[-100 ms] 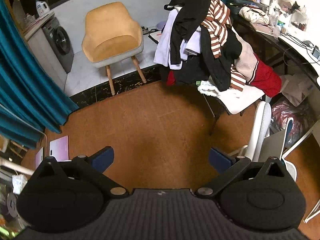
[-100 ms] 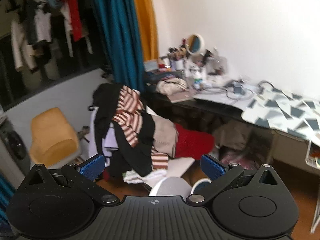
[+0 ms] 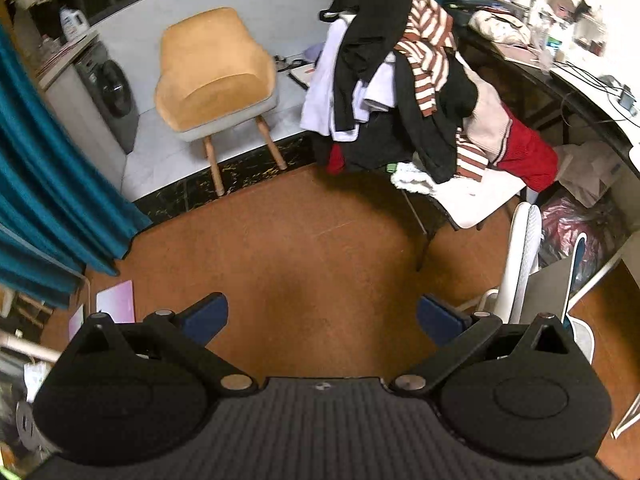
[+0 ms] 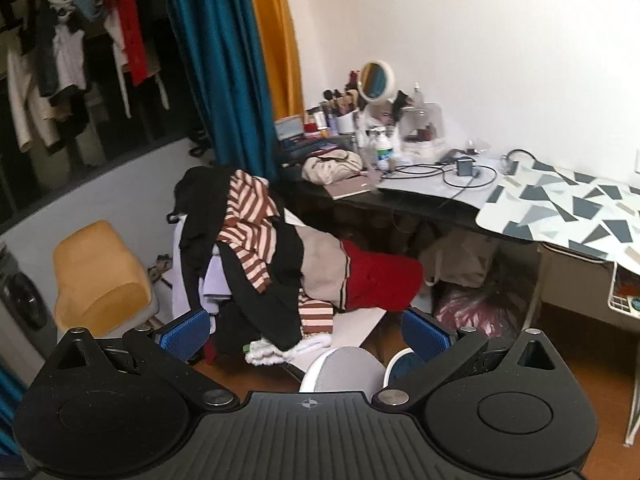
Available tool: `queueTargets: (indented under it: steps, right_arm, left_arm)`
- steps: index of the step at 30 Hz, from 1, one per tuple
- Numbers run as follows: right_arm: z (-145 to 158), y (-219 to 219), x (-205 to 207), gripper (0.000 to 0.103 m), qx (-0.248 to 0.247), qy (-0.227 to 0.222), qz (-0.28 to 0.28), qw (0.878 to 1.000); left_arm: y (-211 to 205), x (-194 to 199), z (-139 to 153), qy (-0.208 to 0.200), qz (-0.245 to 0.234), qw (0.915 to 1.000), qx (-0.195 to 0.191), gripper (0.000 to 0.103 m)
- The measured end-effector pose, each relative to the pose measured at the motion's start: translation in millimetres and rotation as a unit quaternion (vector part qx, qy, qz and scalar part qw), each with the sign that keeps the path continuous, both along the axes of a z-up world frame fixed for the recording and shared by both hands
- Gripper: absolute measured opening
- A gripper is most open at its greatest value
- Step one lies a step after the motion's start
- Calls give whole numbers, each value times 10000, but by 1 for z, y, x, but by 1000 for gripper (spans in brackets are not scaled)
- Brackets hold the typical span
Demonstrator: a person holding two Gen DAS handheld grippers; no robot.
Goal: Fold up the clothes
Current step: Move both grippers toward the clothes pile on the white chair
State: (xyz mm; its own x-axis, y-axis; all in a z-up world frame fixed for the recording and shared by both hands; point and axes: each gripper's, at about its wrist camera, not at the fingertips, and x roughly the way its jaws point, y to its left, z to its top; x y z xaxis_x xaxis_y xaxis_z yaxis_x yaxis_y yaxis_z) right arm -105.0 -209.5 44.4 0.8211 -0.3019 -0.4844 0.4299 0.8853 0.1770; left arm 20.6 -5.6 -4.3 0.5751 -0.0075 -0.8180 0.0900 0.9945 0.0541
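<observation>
A heap of clothes lies over a chair: black garments, a brown-and-white striped top, a beige piece and a red piece. The same heap of clothes fills the middle of the right wrist view, with the striped top on it. My left gripper is open above bare orange floor, well short of the heap. My right gripper is open too, nothing between its blue pads, with the heap beyond it.
A yellow armchair stands at the back left beside a washing machine. Teal curtains hang left. A cluttered dark desk and a patterned ironing board stand right. A white chair back rises near my left gripper.
The left view has shifted slightly, with the heap a touch lower. The right view has barely moved. Both grippers stay open.
</observation>
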Motion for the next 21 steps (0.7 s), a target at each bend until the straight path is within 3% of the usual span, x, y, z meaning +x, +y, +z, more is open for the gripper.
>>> queueTargets:
  steps: [4,6,9,17,21]
  right_arm:
    - [-7,15,15,102,-302,-29,101,9995]
    - [-17,7,15,102,23,-145,-6,9999]
    - [-28,9,35,102,71,-50,-61,9999]
    - [-45,1,124,102,618,251,-680,9955]
    - [-43,-15,166,102,470,122,-699,9964]
  left_arm:
    - [-6,23,-5,-13,-324,9993,189,103]
    - [-10,35,-7,-20,-486,9984,283,103]
    - [-14,52,-11,-30,-729,9964,424,103]
    - [-27,128,-13,-168,-1121,9919,577,103]
    - [-32,168,-13,-306,-1316,9900,411,103]
